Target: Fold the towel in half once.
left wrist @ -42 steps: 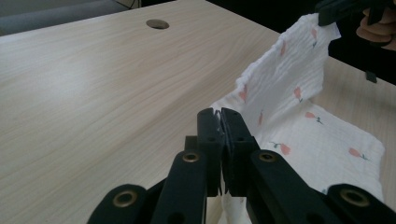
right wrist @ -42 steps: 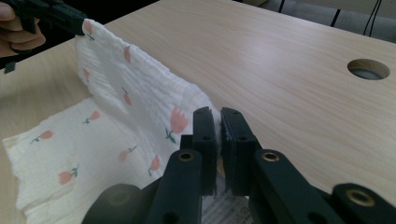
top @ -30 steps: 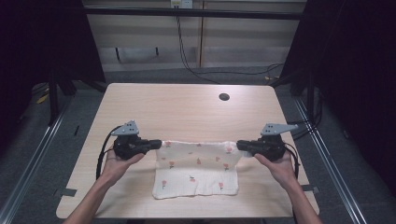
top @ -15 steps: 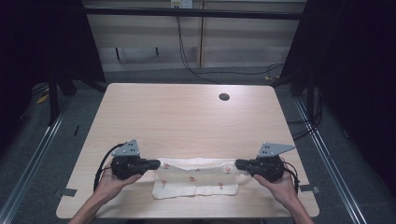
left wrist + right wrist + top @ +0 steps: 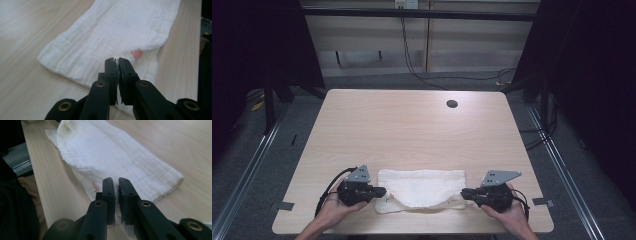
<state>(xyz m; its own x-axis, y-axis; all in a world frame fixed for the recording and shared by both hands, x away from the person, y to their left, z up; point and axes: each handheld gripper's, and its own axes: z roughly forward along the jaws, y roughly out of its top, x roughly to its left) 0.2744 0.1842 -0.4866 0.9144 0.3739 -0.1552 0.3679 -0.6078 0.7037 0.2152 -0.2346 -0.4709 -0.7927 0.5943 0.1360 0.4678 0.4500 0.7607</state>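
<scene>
A white cloth (image 5: 422, 186) lies folded in a band near the table's front edge, its plain side up and a pink print peeking out at the fold (image 5: 136, 53). My left gripper (image 5: 382, 191) sits at the cloth's left end, low over the table. Its jaws have just been opening a little, with a thin cloth edge still pinched between them (image 5: 116, 61). At the right end my right gripper (image 5: 463, 192) is shut on the cloth's edge (image 5: 115, 182). Folded layers of the cloth (image 5: 112, 152) stretch away from it.
The wooden table (image 5: 412, 130) has a round cable hole (image 5: 452, 104) at its far right. Dark frames and floor rails flank it on both sides. The person's hands (image 5: 334, 207) come in over the front edge.
Both grippers came toward the front edge and down, carrying the cloth's held edge over the rest. The cloth now lies folded in a narrower band, plain side up.
</scene>
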